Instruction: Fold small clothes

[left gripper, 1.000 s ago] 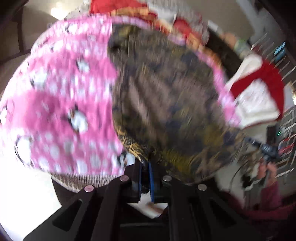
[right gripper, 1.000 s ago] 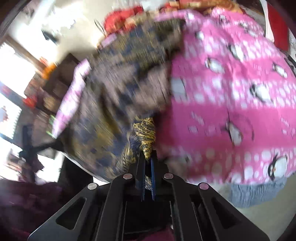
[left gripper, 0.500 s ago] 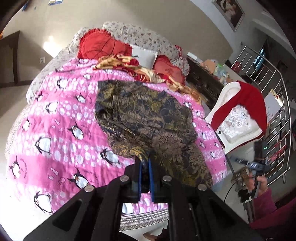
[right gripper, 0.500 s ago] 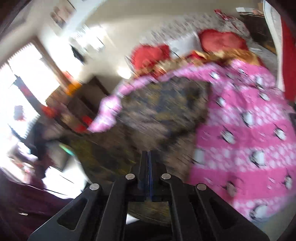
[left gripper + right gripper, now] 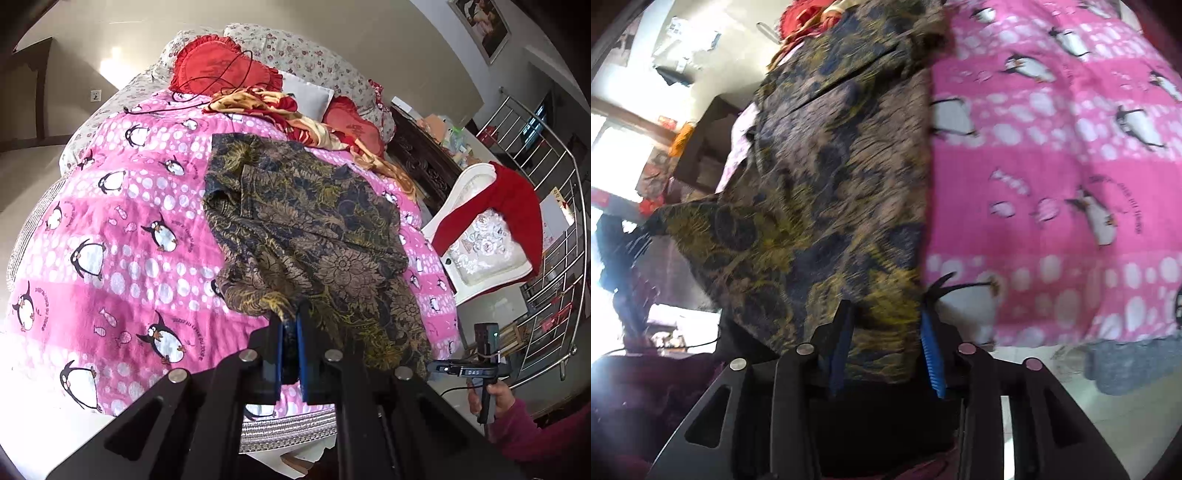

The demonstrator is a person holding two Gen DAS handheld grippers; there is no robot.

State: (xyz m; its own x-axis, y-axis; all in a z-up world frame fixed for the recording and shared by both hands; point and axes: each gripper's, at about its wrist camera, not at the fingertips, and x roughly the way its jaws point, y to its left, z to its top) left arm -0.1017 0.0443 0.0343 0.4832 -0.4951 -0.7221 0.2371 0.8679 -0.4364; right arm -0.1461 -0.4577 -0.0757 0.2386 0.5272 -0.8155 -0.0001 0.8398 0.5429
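A dark garment with a gold and navy flower print (image 5: 314,229) lies spread on the pink penguin blanket (image 5: 122,236) of the bed. My left gripper (image 5: 290,314) is shut on the garment's near corner and lifts it off the blanket. In the right wrist view the same garment (image 5: 831,184) fills the left half. My right gripper (image 5: 886,314) hangs low over its near hem, and its jaws are opening. The hem lies between the blue pads (image 5: 932,350), which stand apart from it.
Red cushions (image 5: 218,70) and a red-and-gold cloth (image 5: 266,107) lie at the head of the bed. A white chair with red cloth (image 5: 491,229) and a metal railing (image 5: 546,206) stand to the right. A person's hand (image 5: 495,398) holds a device at the lower right.
My right gripper was shut and has spread its jaws. It dropped close to the garment's hem. My left gripper stays shut on the corner and has risen a little.
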